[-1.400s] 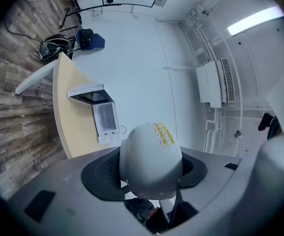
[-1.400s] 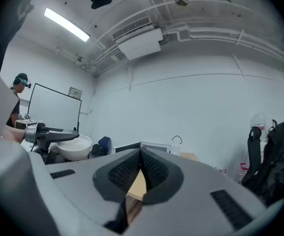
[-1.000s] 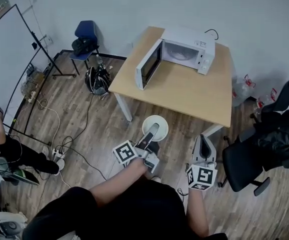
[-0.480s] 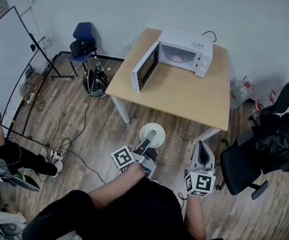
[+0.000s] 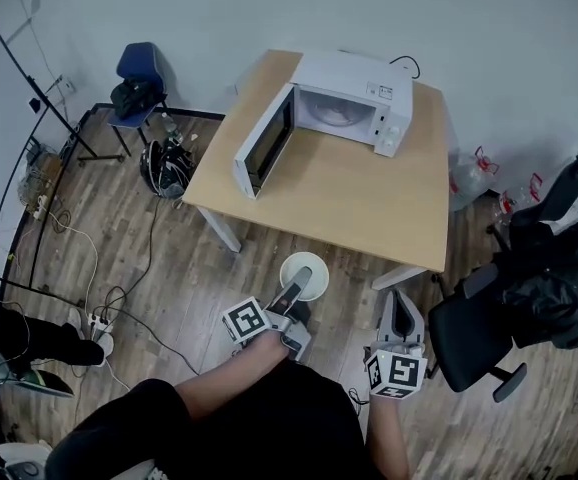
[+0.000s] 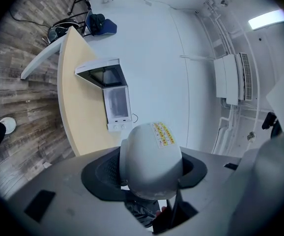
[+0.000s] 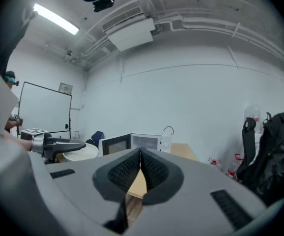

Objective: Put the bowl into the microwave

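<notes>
The white bowl (image 5: 306, 274) hangs over the wood floor just in front of the table (image 5: 349, 203), and my left gripper (image 5: 299, 280) is shut on its rim. In the left gripper view the bowl (image 6: 149, 166), with a sticker on its underside, fills the space between the jaws. The white microwave (image 5: 347, 98) stands at the table's far side with its door (image 5: 262, 155) swung open to the left. My right gripper (image 5: 400, 300) is shut and holds nothing, to the right of the bowl. From the right gripper view (image 7: 140, 156) the microwave (image 7: 143, 142) lies ahead.
A black office chair (image 5: 474, 333) draped with dark clothing stands close on the right. A blue chair (image 5: 132, 80) and a dark bag (image 5: 164, 166) lie left of the table, with cables (image 5: 99, 313) on the floor. A seated person (image 5: 4, 333) is at far left.
The table and microwave have slid leftward in the head view as the person moved. The bowl stays gripped by the left gripper; both grippers sit slightly lower in the frame.
</notes>
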Demonstrator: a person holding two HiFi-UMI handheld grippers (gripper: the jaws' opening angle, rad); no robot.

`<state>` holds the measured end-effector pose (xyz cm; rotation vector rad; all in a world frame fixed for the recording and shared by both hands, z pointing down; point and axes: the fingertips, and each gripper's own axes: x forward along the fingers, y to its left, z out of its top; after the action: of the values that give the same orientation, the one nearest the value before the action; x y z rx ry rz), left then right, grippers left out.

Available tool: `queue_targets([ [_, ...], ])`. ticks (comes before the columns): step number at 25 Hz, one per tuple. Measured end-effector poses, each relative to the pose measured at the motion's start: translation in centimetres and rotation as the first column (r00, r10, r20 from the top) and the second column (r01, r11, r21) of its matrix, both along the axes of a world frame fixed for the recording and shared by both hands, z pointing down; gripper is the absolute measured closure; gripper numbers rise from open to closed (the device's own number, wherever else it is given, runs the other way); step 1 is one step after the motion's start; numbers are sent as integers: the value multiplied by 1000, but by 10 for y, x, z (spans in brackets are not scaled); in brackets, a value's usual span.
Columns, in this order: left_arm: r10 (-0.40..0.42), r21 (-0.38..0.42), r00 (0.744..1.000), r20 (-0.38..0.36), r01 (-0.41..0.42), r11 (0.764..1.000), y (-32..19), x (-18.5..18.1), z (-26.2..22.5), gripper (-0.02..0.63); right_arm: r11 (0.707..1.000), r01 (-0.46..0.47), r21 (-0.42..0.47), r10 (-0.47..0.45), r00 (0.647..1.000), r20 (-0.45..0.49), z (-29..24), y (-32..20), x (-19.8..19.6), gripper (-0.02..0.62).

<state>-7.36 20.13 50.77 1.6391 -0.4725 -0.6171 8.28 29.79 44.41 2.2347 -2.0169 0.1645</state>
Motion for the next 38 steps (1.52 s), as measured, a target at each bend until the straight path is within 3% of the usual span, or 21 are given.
queue_targets([
  [7, 26, 6, 1000, -15, -26, 1000, -83, 31, -15, 360, 998, -60, -29, 60, 998, 16, -7, -79, 34, 535],
  [10, 32, 4, 999, 26, -32, 999, -121, 36, -13, 360, 998, -53, -31, 53, 999, 10, -15, -114, 34, 535],
  [13, 41, -11, 999, -27, -41, 999, -156, 48, -21, 360, 998, -46, -35, 46, 999, -9, -22, -149, 35, 535],
  [17, 49, -14, 998, 28, -49, 999, -202, 57, -8, 360, 996, -65, -55, 63, 997, -36, -21, -195, 45, 534],
  [20, 52, -23, 998, -23, -52, 998, -234, 70, -11, 360, 995, -79, -68, 77, 996, -35, -16, -226, 50, 535],
  [23, 70, -32, 997, 14, -69, 997, -258, 76, -6, 360, 993, -86, -80, 84, 996, -27, -11, -248, 49, 534],
  [29, 73, -49, 997, 18, -72, 996, -302, 101, 6, 360, 990, -88, -109, 85, 996, -28, 5, -274, 48, 535],
  [38, 42, -87, 998, 43, -38, 996, -361, 129, 40, 360, 986, -86, -142, 89, 996, 21, 29, -315, 82, 535],
])
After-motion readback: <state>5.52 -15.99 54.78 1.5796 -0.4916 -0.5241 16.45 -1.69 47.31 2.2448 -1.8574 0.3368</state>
